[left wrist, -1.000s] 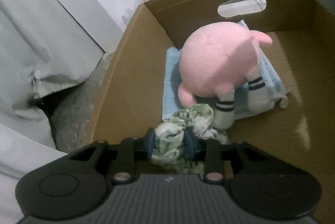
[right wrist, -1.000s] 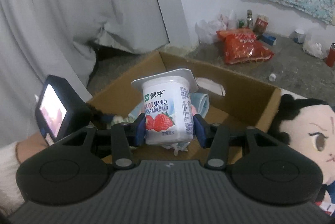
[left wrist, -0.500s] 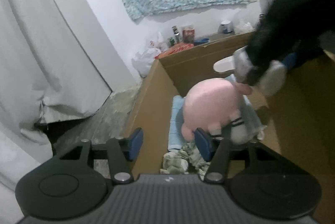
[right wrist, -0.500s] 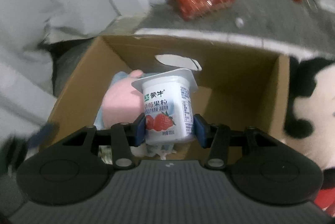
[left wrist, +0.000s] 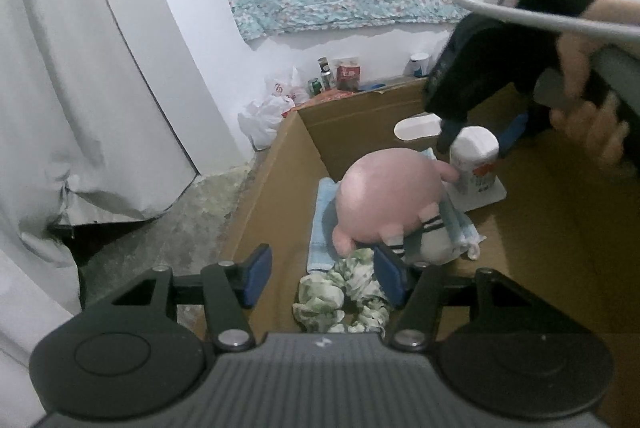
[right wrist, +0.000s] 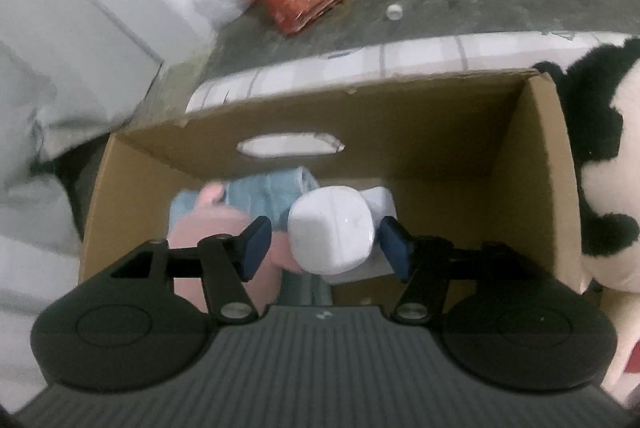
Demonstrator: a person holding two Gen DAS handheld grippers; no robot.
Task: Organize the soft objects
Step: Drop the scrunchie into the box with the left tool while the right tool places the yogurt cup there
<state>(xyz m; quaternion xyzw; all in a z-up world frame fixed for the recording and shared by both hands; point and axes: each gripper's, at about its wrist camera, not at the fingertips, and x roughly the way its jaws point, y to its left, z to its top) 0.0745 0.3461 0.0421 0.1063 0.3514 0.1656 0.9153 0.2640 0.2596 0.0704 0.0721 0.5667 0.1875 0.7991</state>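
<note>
1. The left gripper [left wrist: 320, 276] has let go; its jaws have just been opening and stand apart above the green floral cloth [left wrist: 340, 300], now lying in the cardboard box [left wrist: 264, 204]
2. Farther in, the right gripper [right wrist: 322, 248] has just been opening too, pads clear of the inverted yogurt cup [right wrist: 332, 228], set down beside the pink plush [left wrist: 388, 204]

Two wrist fisheye views, each looking forward along hand-held gripper fingers.

Left view: from the near left corner of the cardboard box [left wrist: 276, 164], angled down and across toward the far wall. Right view: from above the box [right wrist: 532, 164], pitched steeply down, close. Shared: box interior, pink plush [left wrist: 388, 200] [right wrist: 208, 228], upturned yogurt cup [left wrist: 474, 160] [right wrist: 332, 228].
</note>
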